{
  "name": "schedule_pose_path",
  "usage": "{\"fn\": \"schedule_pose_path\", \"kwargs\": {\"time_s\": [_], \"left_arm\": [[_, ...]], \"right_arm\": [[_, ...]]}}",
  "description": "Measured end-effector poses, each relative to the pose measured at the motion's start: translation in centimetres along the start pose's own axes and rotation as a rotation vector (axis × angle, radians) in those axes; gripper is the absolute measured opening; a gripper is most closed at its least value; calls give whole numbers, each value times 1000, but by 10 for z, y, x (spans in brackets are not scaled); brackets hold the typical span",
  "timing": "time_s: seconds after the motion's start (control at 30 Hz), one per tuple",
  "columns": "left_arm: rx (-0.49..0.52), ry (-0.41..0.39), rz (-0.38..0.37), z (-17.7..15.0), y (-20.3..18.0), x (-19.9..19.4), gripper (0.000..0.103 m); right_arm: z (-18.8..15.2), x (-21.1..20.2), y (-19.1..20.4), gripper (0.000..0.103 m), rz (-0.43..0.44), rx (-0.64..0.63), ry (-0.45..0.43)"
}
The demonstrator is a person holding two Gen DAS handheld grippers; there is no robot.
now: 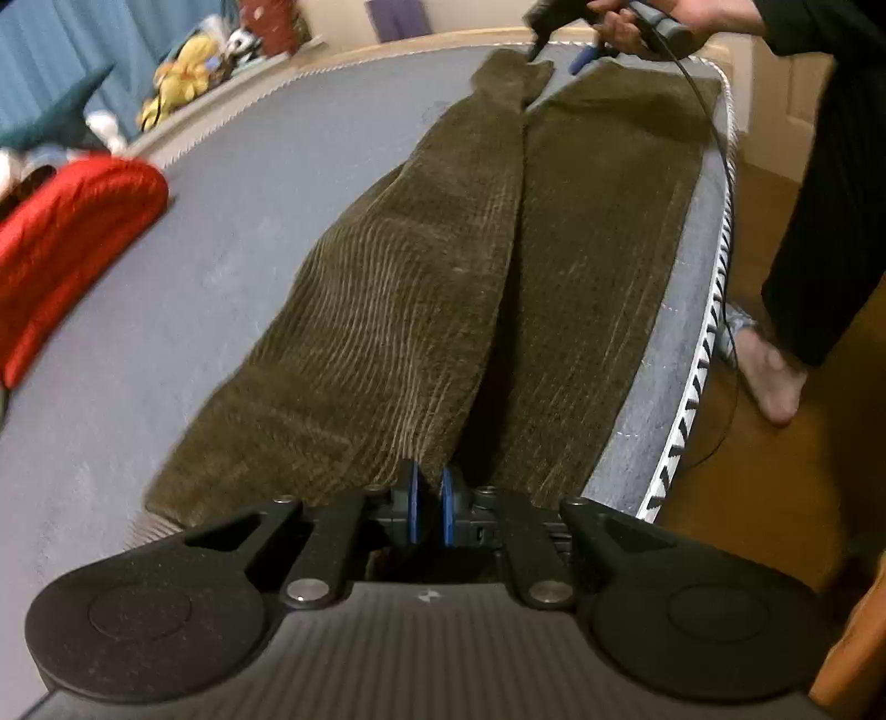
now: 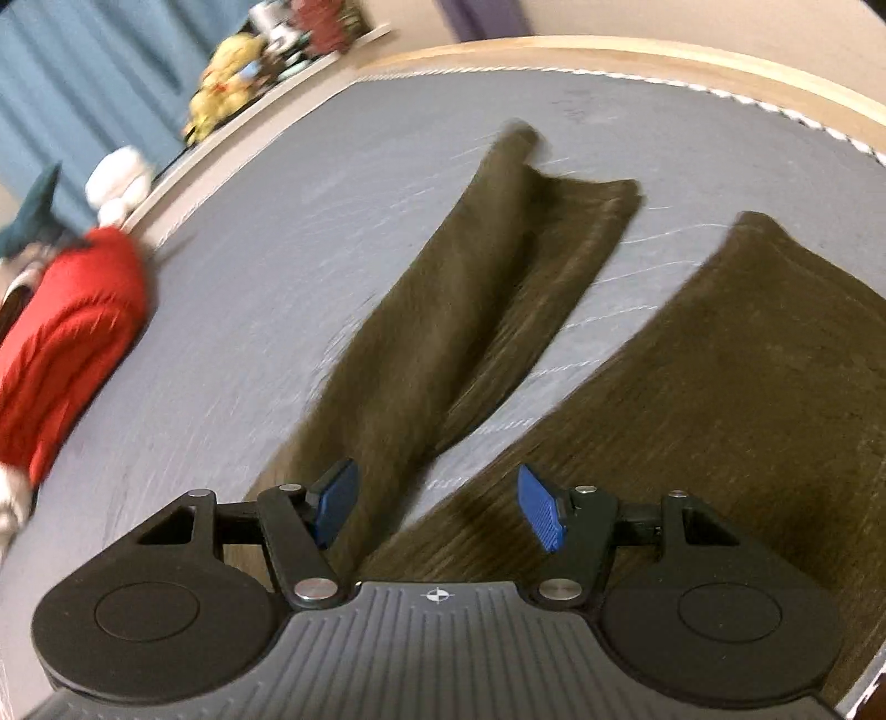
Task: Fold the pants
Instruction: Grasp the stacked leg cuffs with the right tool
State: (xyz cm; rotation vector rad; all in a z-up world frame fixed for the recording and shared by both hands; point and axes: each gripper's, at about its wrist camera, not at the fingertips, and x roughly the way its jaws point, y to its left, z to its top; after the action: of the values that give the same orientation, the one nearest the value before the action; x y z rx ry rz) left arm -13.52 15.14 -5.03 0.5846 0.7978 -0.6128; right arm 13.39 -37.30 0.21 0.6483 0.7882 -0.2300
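Olive corduroy pants (image 1: 387, 288) lie flat on a grey mattress (image 1: 221, 266), legs running away from my left gripper (image 1: 429, 509). Its blue pads stand nearly together with the hem's inner edge pinched between them. At the far end, a hand (image 1: 626, 27) holds my right gripper (image 1: 556, 55) just above the pants' top. In the right wrist view, that gripper (image 2: 437, 507) is open over the pants (image 2: 720, 387) where the two legs split, with nothing between its pads. One leg (image 2: 470, 310) shows a raised lengthwise fold.
A red cushion (image 1: 72, 243) lies on the mattress at the left. Plush toys (image 1: 177, 72) sit on a ledge by the blue curtain. The person's dark trouser leg and bare foot (image 1: 775, 382) stand on the wooden floor beside the mattress's right edge. A cable hangs there.
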Motion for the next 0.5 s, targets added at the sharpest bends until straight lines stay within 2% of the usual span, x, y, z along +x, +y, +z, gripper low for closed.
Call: {"fn": "schedule_pose_path", "kwargs": {"time_s": [0.07,0.13,0.2,0.33,0.4,0.43,0.5], "left_arm": [[-79,-10,-45,5,14,0,13],[-88,-31,-60,12,17,-3,32],[-102,-70,-44,16,17,-13,42],[-256,-182,-21,21,50,-30,44],[-348,-213,-21,20,64,-34,44],[-370,-218,-33,20,63,-33,44],[-311,-192,-71,24,46,-24,44]], "right_arm": [[6,5,-11,66,6,41,-13],[10,9,-18,66,12,69,-21],[13,14,-25,65,23,86,-22],[20,25,-30,63,73,115,-17],[25,30,-32,57,105,119,-20],[27,32,-31,56,121,122,-23],[29,39,-30,52,157,136,-15]]}}
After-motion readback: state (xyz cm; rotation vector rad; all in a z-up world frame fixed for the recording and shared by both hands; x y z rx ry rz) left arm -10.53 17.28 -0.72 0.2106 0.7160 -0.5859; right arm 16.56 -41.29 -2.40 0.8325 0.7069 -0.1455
